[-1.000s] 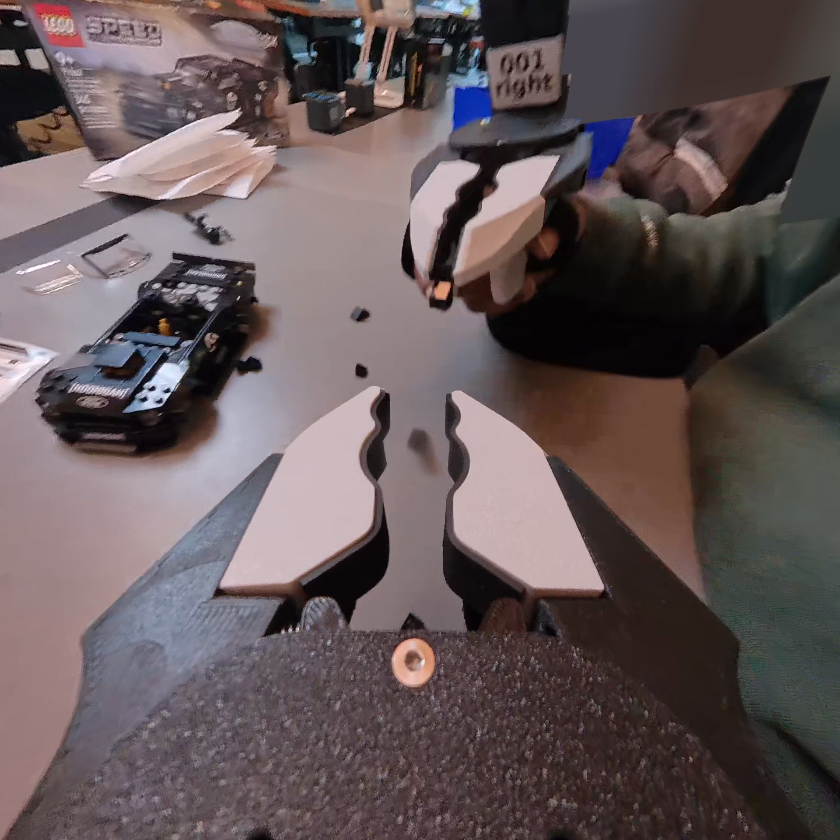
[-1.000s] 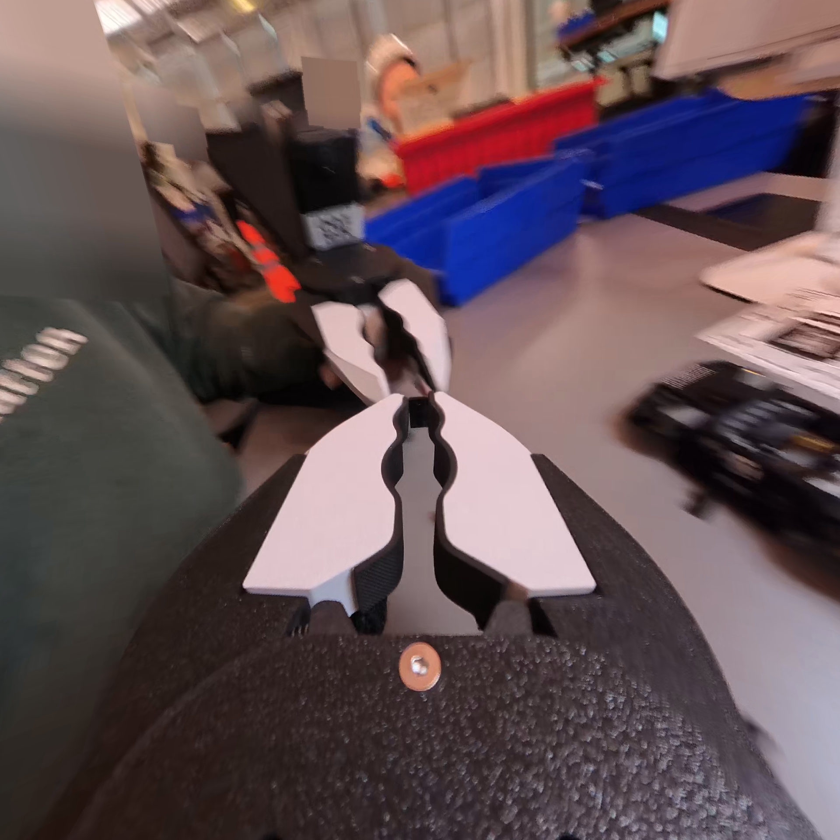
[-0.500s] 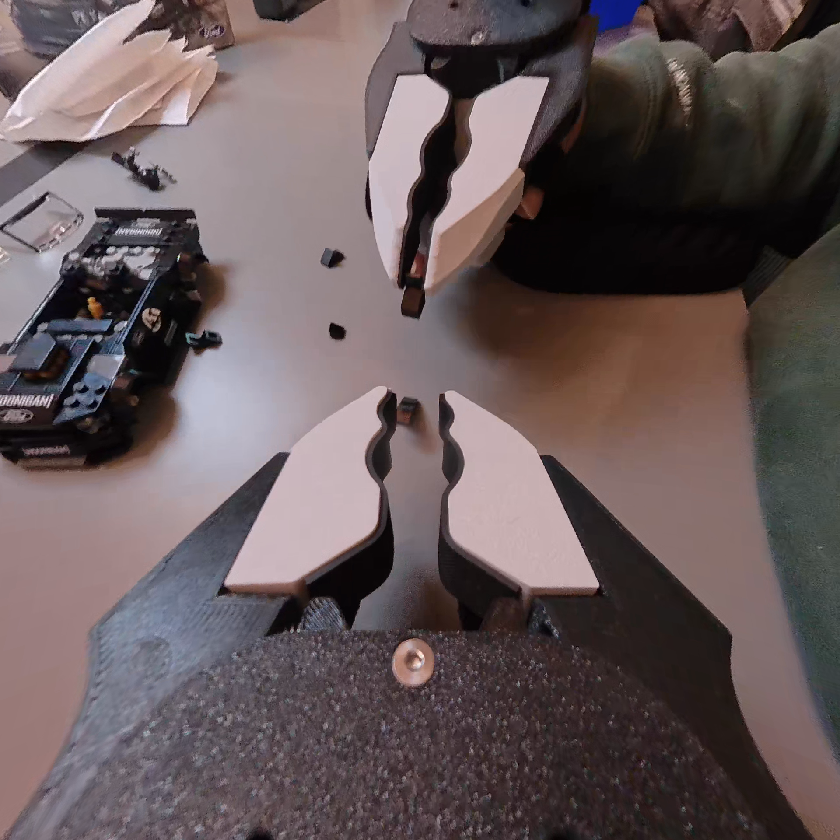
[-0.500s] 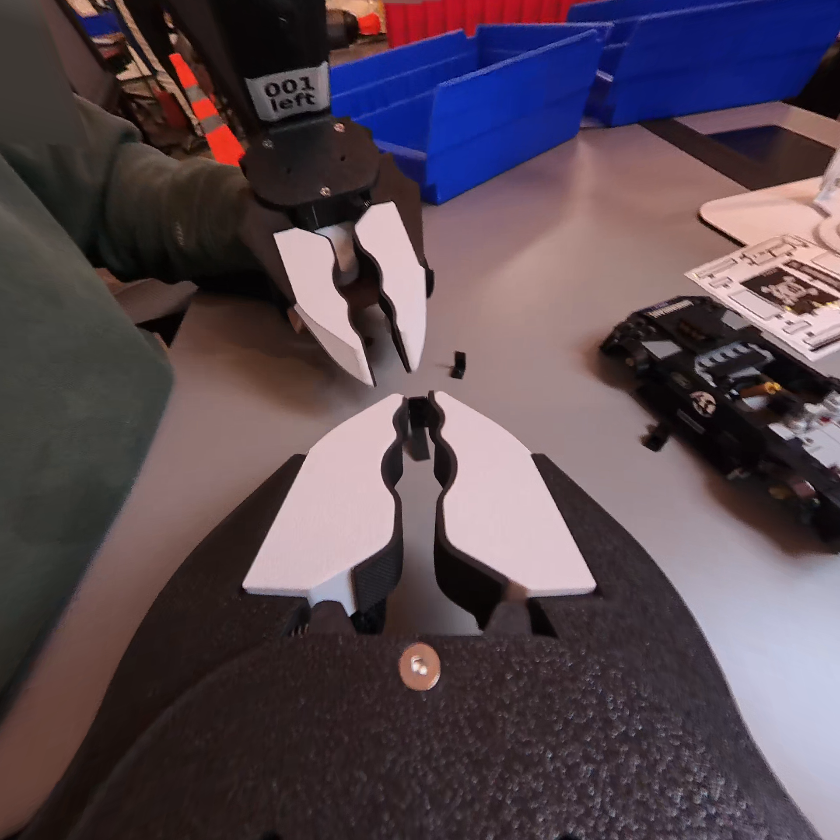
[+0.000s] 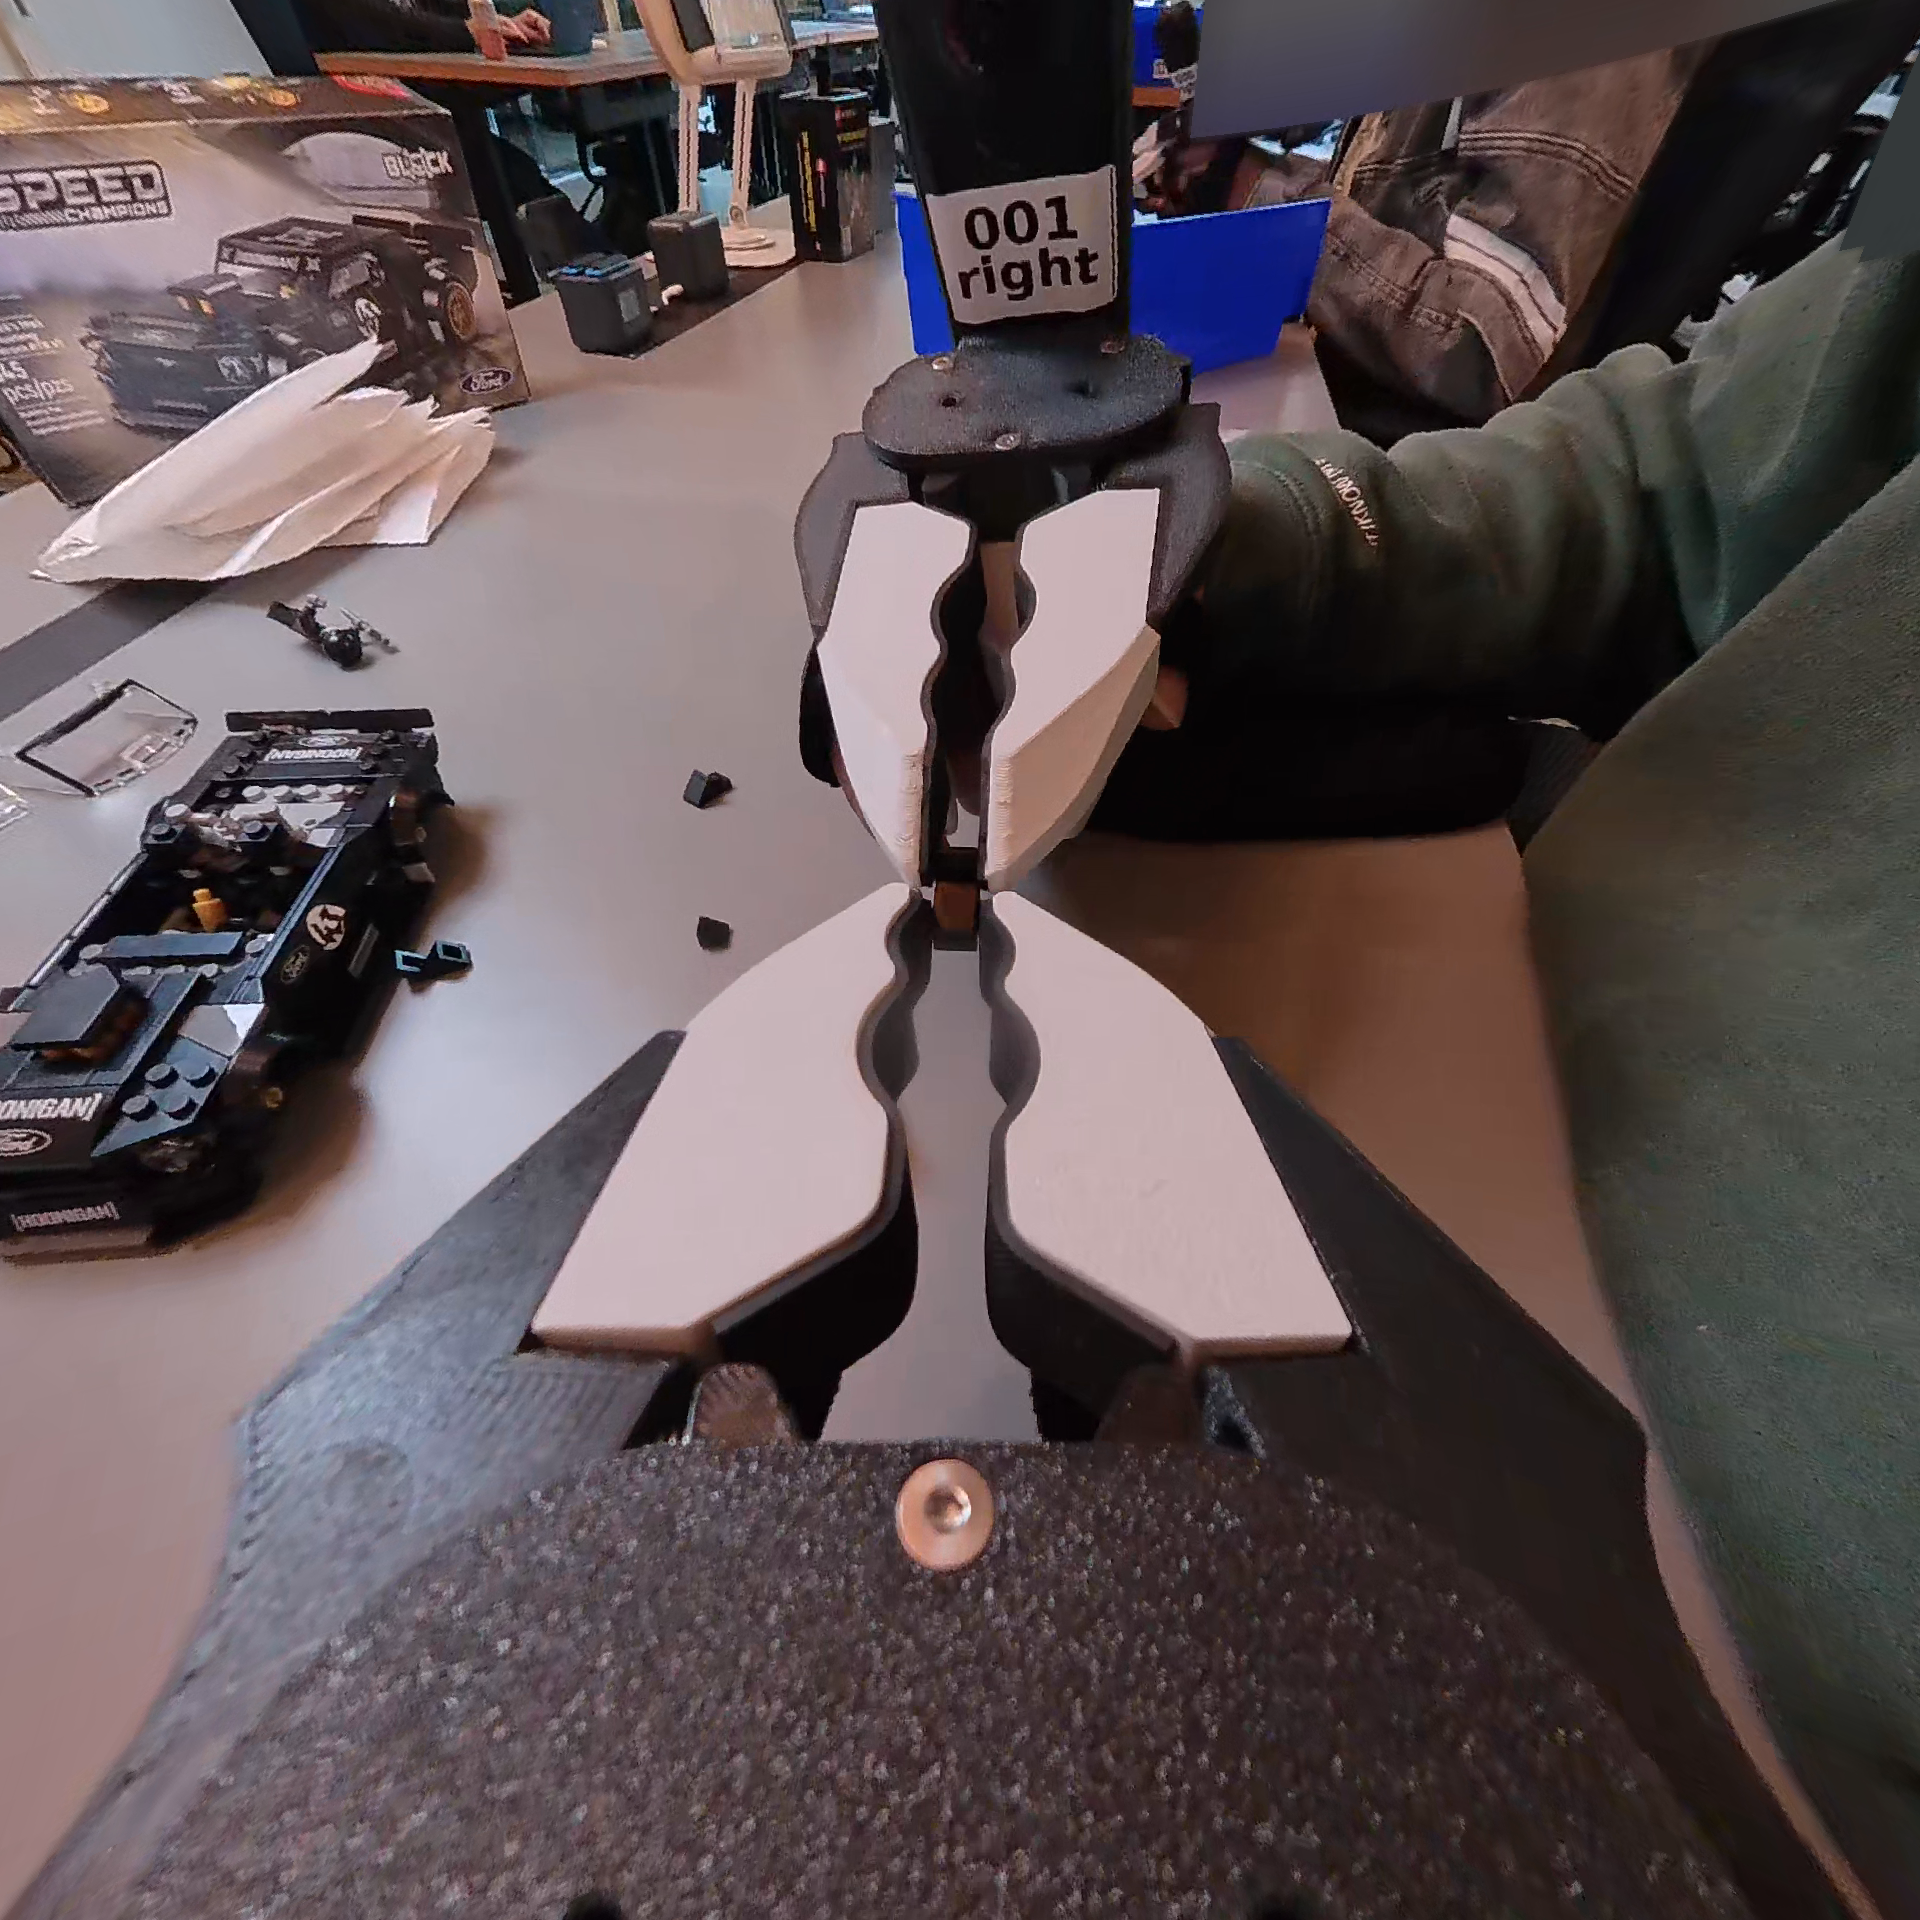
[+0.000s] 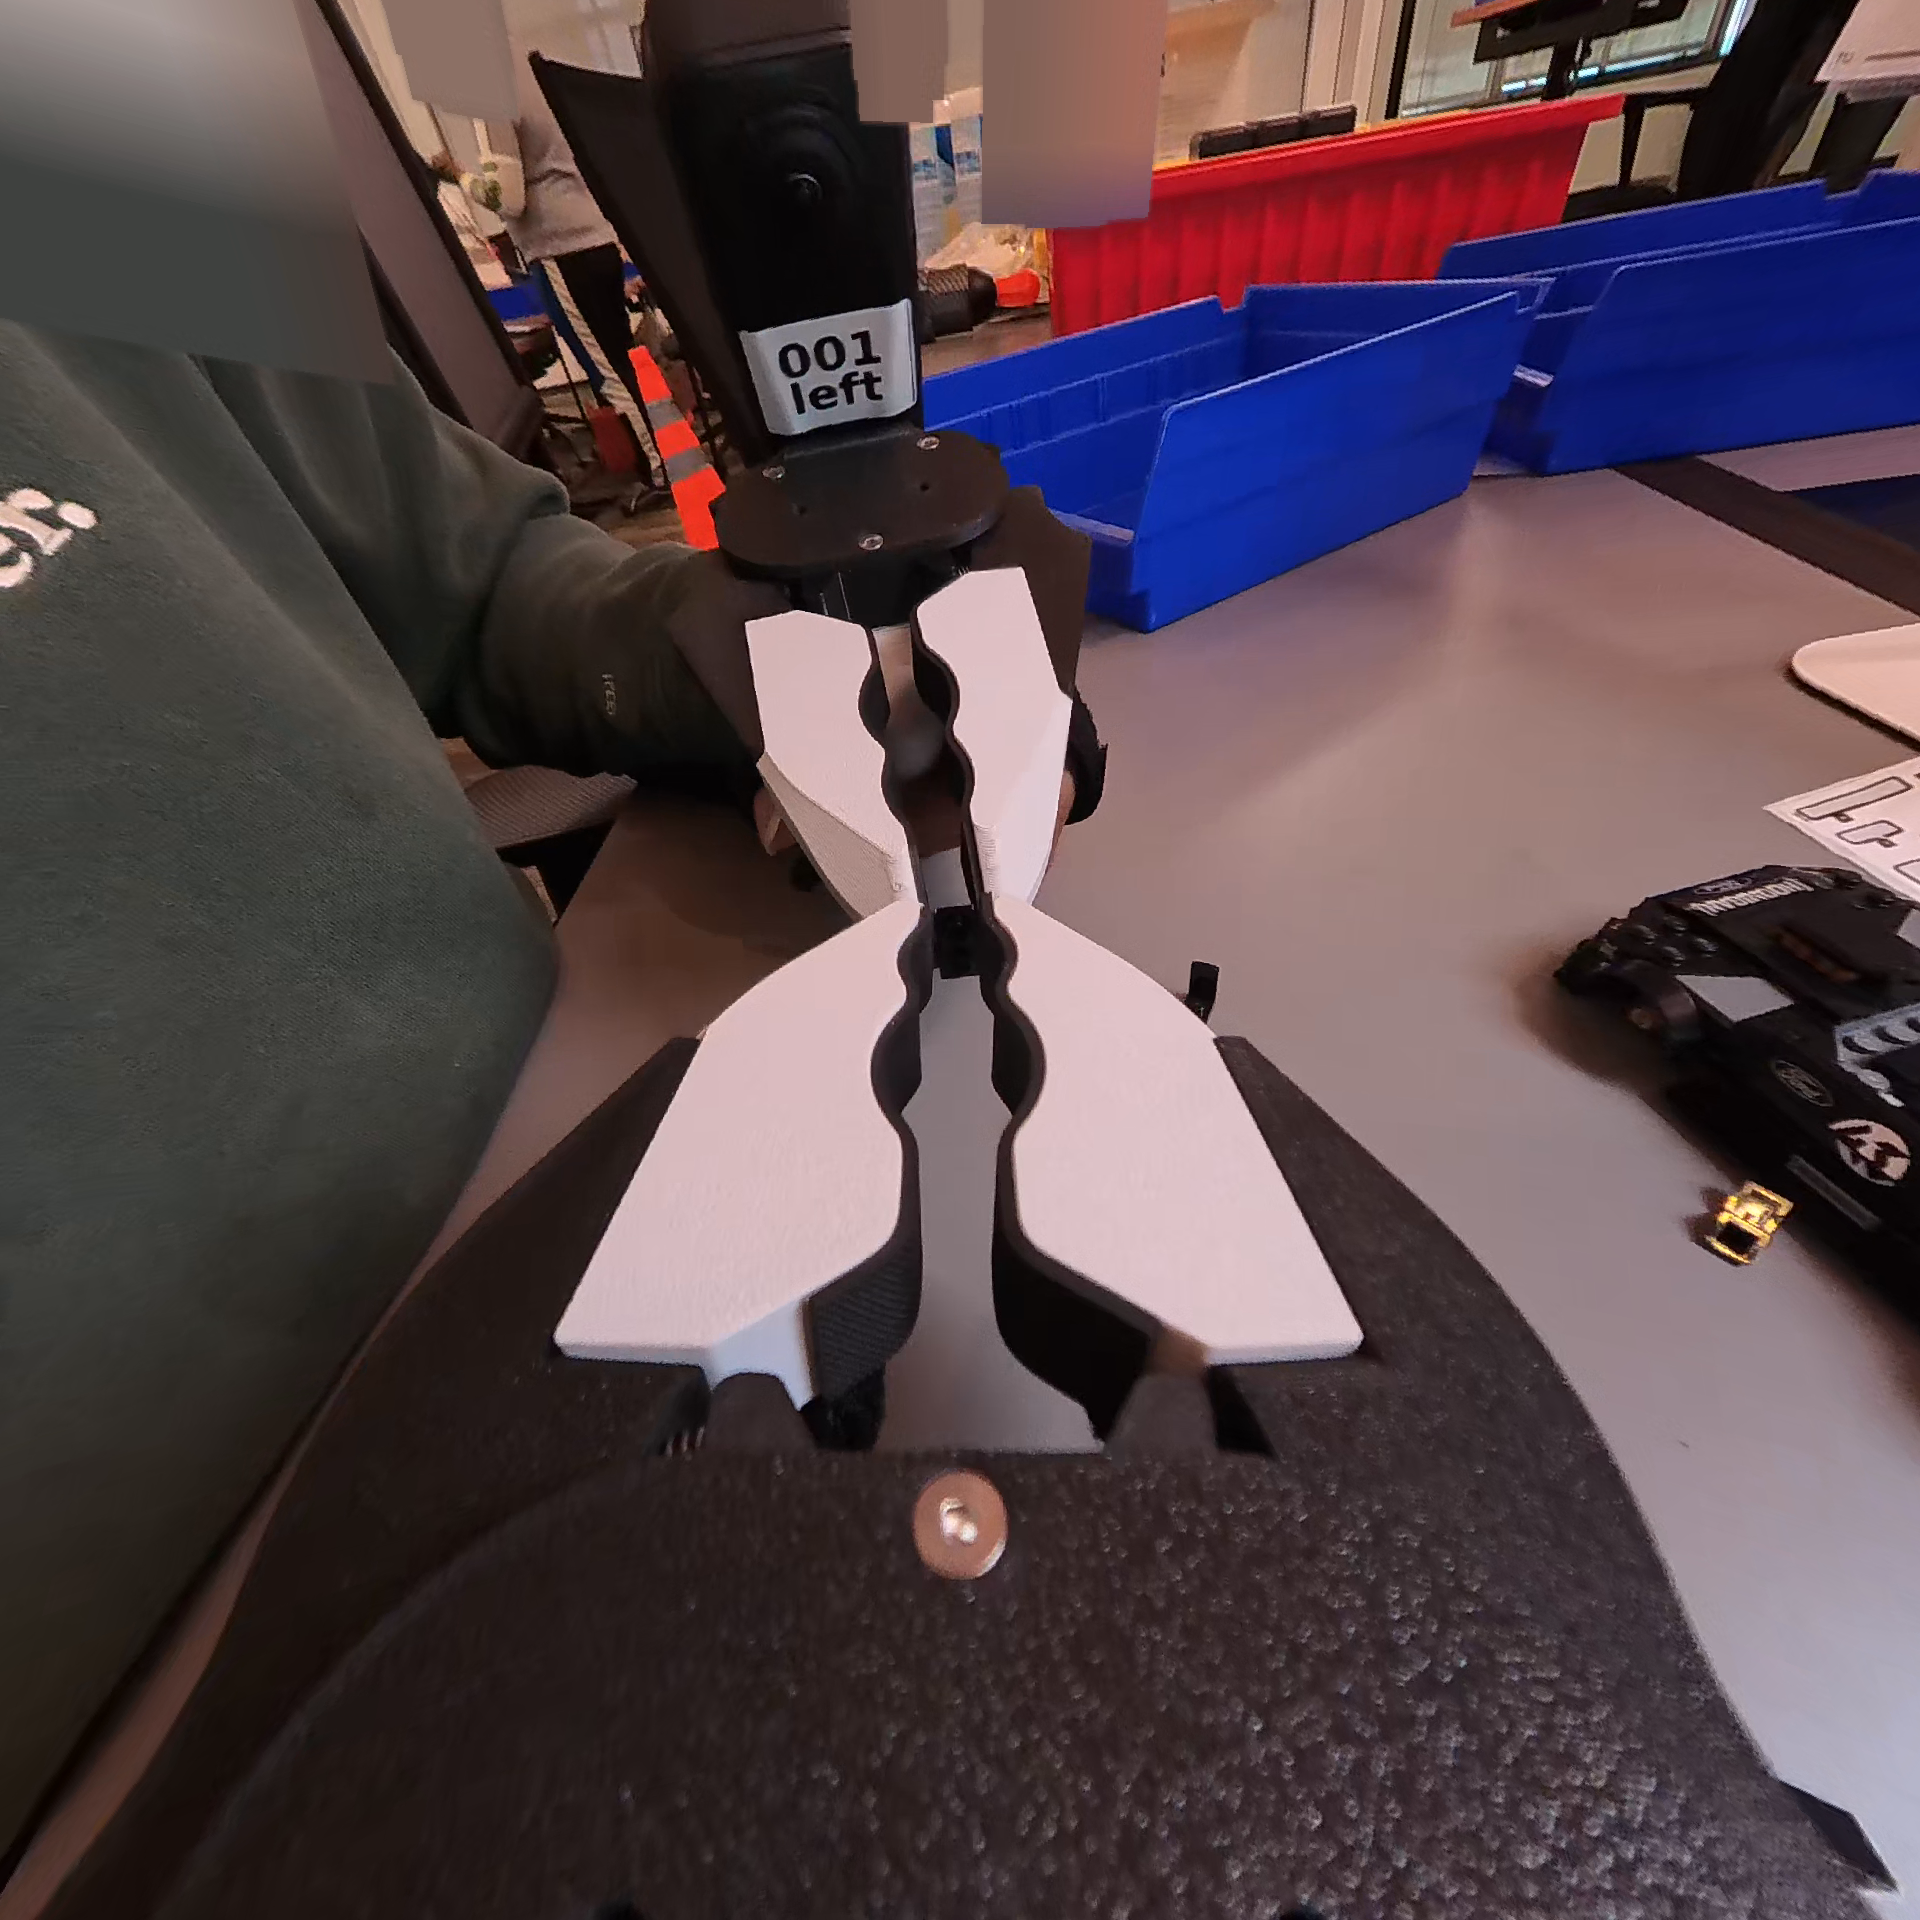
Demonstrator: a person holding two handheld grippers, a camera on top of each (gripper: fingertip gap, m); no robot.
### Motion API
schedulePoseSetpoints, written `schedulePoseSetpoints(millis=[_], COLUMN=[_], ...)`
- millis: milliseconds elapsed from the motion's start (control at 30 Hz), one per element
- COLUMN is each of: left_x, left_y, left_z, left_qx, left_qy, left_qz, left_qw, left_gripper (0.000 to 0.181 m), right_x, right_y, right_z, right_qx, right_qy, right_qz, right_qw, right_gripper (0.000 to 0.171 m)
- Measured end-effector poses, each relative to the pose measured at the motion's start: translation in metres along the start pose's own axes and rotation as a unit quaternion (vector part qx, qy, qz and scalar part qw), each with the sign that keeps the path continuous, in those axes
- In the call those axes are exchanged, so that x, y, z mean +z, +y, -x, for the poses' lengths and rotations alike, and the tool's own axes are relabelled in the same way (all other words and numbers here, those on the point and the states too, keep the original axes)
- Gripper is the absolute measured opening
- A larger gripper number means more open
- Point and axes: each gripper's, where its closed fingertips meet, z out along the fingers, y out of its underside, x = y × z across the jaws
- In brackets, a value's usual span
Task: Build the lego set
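If the left gripper point(image 5: 943, 914) and right gripper point(image 5: 951, 862), tips meeting and both pinching one tiny black-and-brown brick point(image 5: 954, 902), tug crooked, it drops near the black toy car point(image 5: 197, 956).

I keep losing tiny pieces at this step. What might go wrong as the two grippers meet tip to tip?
The small black piece is pinched only at the fingertips of the left gripper and right gripper; slight misalignment may pop it out. Held above the table, it might bounce among the loose black bits.

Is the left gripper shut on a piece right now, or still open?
Shut: the left gripper pinches a small dark piece at its tips, meeting the right gripper.
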Motion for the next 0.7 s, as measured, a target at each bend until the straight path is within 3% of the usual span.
schedulePoseSetpoints(millis=[700], left_x=[-0.0032], left_y=[0.0090], left_z=[-0.0017], left_qx=[-0.009], left_qy=[0.010], left_qz=[0.018], left_qw=[1.000], left_gripper=[0.009], right_x=[0.0047], right_y=[0.0080], right_z=[0.0019], right_qx=[-0.002], right_qy=[0.001], right_qz=[0.026], right_qw=[1.000], right_gripper=[0.008])
